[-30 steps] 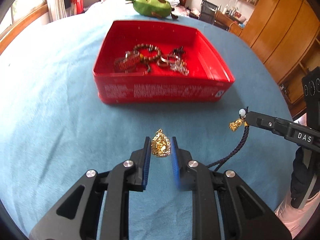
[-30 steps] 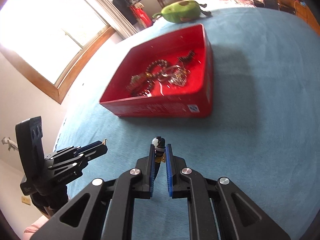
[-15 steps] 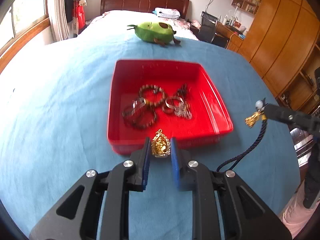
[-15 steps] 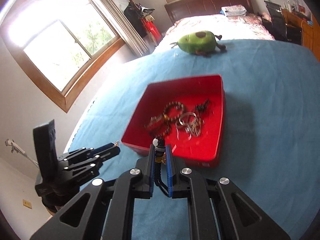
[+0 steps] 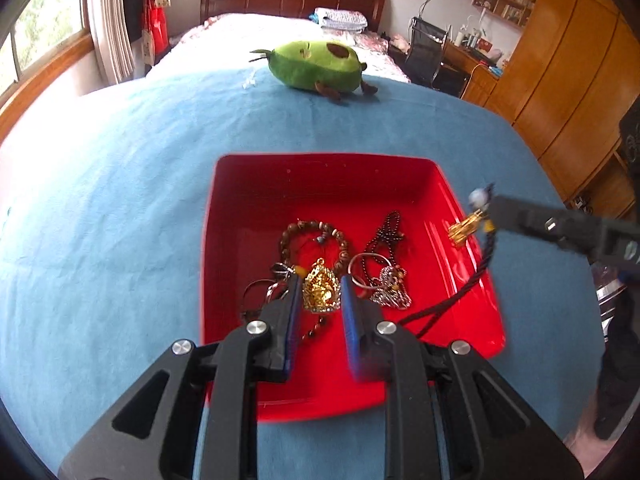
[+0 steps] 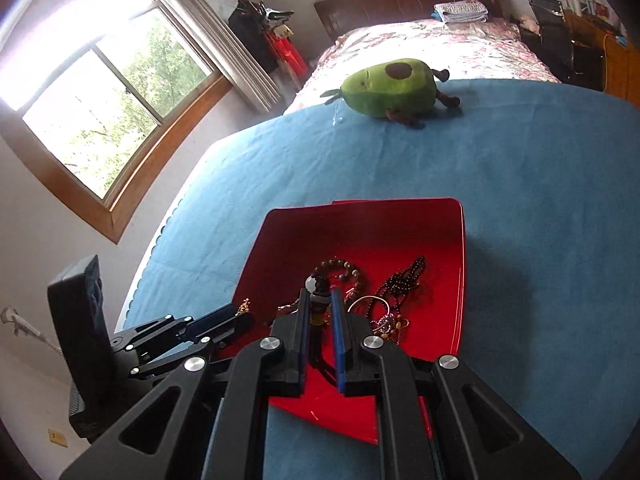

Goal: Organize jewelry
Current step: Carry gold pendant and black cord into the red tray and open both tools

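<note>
red tray [image 5: 248, 208], bead bracelet [image 5: 312, 236], silver rings [image 5: 366, 266]

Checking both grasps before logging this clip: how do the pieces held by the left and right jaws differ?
The left gripper holds a gold filigree pendant, broad and compact, with no cord showing. The right gripper holds a small gold charm with a pale bead on a dark braided cord that trails below. Both are gold, pinched between blue pads over the red tray.
</note>
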`<state>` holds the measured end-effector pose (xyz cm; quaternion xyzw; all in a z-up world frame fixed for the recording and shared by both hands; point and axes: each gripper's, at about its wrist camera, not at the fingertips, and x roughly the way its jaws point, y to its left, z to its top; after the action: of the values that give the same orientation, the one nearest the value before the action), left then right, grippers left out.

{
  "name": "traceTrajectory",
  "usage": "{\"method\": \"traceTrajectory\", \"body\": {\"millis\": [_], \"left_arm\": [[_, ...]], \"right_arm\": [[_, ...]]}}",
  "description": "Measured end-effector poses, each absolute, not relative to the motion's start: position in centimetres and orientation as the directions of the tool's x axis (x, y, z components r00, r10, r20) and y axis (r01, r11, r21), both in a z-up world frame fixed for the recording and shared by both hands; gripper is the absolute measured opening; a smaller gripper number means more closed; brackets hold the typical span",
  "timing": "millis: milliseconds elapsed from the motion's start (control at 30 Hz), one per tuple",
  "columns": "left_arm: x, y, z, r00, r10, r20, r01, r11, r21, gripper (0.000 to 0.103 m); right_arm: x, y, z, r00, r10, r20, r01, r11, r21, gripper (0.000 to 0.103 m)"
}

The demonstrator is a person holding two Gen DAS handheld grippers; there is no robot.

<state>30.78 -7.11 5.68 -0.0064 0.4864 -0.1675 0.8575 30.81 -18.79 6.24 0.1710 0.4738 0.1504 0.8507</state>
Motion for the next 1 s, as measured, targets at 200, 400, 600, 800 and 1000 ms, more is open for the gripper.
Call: {"method": "traceTrajectory", "body": {"millis": [200, 400, 600, 800, 1000], "left_arm": [[33.6, -7.3, 2.2, 0.447, -0.295, -0.845, 0.266, 0.945, -0.189, 0.018], [35.4, -7.7, 0.0, 0.42, -0.295, -0.858, 0.263, 0.945, -0.196, 0.018], [36.2, -8.2, -1.0, 0.411, -0.283, -0.866, 0.269, 0.946, -0.182, 0.018], [36.8, -8.6, -1.6, 0.395, -0.278, -0.876, 0.268, 0.946, -0.179, 0.019], [36.1, -7.7, -0.3, 0.427, -0.288, -0.857, 0.252, 0.948, -0.193, 0.037]], "right_arm": [[32.9, -18.5, 2.3, 0.47, 0.424, -0.774, -0.076, 0.894, 0.443, 0.01], [34.1, -17.8, 0.4, 0.451, 0.41, -0.793, -0.064, 0.901, 0.429, 0.01], [34.9, -17.6, -1.1, 0.437, 0.397, -0.807, -0.044, 0.906, 0.421, 0.01], [35.1, -17.7, -1.5, 0.439, 0.389, -0.81, -0.038, 0.909, 0.416, 0.019], [33.3, -18.1, 0.9, 0.524, 0.316, -0.791, -0.038, 0.936, 0.349, 0.025]]}}
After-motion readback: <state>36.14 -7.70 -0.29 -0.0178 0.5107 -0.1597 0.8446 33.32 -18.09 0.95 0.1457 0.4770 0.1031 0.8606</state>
